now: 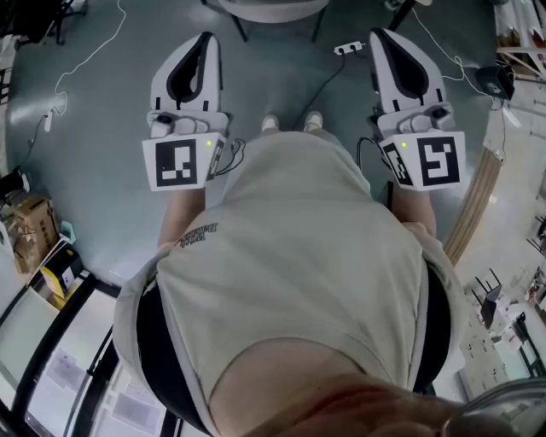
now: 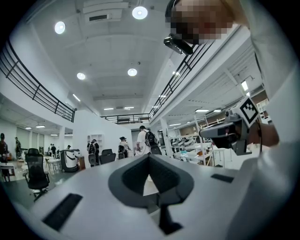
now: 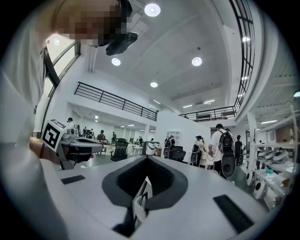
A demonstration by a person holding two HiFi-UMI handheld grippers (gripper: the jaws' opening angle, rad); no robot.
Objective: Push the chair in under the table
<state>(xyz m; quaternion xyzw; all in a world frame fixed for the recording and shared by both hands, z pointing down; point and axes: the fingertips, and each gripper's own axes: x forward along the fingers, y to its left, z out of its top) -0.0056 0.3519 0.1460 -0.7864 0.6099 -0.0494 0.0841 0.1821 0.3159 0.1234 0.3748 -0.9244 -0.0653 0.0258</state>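
figure: both tongs held level before the person's body, side by side and well apart. the left gripper point(image 2: 150, 158) is seen with its jaws pressed together to a single tip, nothing being pinched between them; the right gripper point(image 3: 147, 160) is likewise shut with no object caught between its jaws. each is backed by its marker cube point(image 1: 181, 162), seen in the head view close against the person's pale shirt point(image 1: 299, 256). on the grey floor point(image 1: 102, 128) between the two tongs, the toes of two shoes point(image 1: 270, 124) are visible, and a white power strip point(image 1: 348, 48) with its cable lies just inside the right gripper's tip. ahead of both tips, cut by the upper edge of the head view, a grey rounded surface point(image 1: 273, 8) on dark legs is shown; whether it is a seat or a tabletop cannot be told. a black office chair point(image 2: 35, 172) is seen far ahead and well to the left of the left gripper, out of reach of either pair of jaws; in the right gripper view another dark chair point(image 3: 121, 149) stands in the distance, left of that gripper's tip. people with backpacks point(image 3: 222, 150) are seen far ahead in the open hall.
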